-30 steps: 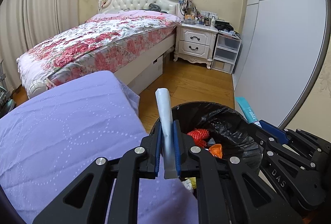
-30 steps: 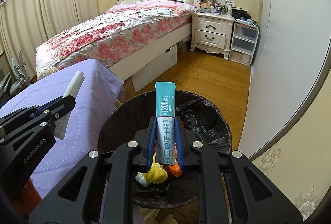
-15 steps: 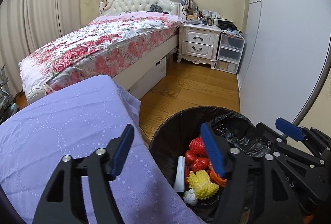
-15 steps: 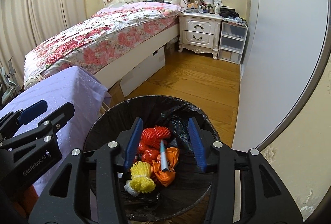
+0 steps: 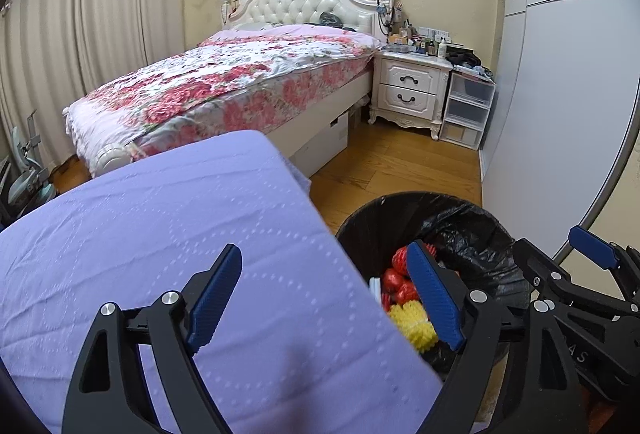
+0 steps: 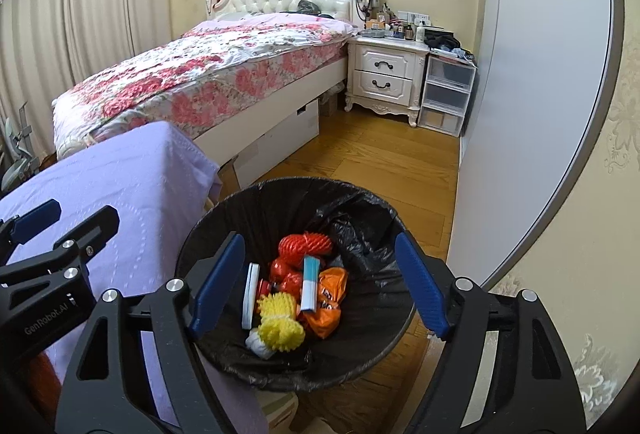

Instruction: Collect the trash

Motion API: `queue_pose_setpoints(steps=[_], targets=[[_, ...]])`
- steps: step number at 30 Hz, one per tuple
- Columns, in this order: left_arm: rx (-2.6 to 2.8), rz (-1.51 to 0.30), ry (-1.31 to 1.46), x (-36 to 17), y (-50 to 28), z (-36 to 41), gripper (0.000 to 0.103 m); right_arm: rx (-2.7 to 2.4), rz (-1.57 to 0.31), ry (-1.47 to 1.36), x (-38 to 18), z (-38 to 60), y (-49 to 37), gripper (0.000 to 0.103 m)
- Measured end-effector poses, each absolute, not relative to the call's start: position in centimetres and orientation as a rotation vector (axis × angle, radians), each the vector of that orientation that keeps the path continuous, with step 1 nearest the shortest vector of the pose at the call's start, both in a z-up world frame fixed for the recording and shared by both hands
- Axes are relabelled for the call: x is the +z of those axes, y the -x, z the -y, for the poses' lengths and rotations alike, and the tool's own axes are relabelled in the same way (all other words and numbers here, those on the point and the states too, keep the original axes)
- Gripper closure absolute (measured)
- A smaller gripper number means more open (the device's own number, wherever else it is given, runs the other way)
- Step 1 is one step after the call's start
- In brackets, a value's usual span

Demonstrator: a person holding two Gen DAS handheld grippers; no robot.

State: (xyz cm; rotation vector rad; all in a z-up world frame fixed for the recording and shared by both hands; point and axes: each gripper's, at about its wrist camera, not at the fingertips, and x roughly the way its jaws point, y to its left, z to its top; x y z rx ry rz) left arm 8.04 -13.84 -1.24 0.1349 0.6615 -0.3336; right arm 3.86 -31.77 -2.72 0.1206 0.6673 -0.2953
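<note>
My right claw (image 6: 318,286) is opening wide over the black trash bin (image 6: 224,209), and nothing is between its blue pads. My left claw (image 5: 326,298) is opening wide too, with nothing in it, above the edge of the purple cloth (image 5: 160,234) just beside the bin. Inside the bin I see a teal and white packet (image 6: 310,284), a white stick (image 6: 251,290), a yellow ball (image 6: 280,330), red things and an orange wrapper. Past it are the wood floor (image 6: 380,161), a flowery bed (image 6: 208,77) and a white nightstand (image 6: 386,75).

"GenRobot.AI" is printed on the left gripper (image 6: 30,230); the right gripper (image 5: 588,254) shows what looks like "AS".
</note>
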Motion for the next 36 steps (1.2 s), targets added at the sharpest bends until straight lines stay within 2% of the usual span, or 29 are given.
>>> queue_pose_setpoints(steps=[18, 36], targets=[[-0.204, -0.616, -0.089, -0.1, -1.9, 6.3, 0.019, -0.233, -0.603, -0.086, -0.8, 26.4, 1.8, 0.021], [-0.164, -0.576, -0.050, 1.0, -0.5, 3.9, 0.019, -0.225, -0.546, -0.062, 0.9, 24.9, 3.7, 0.019]])
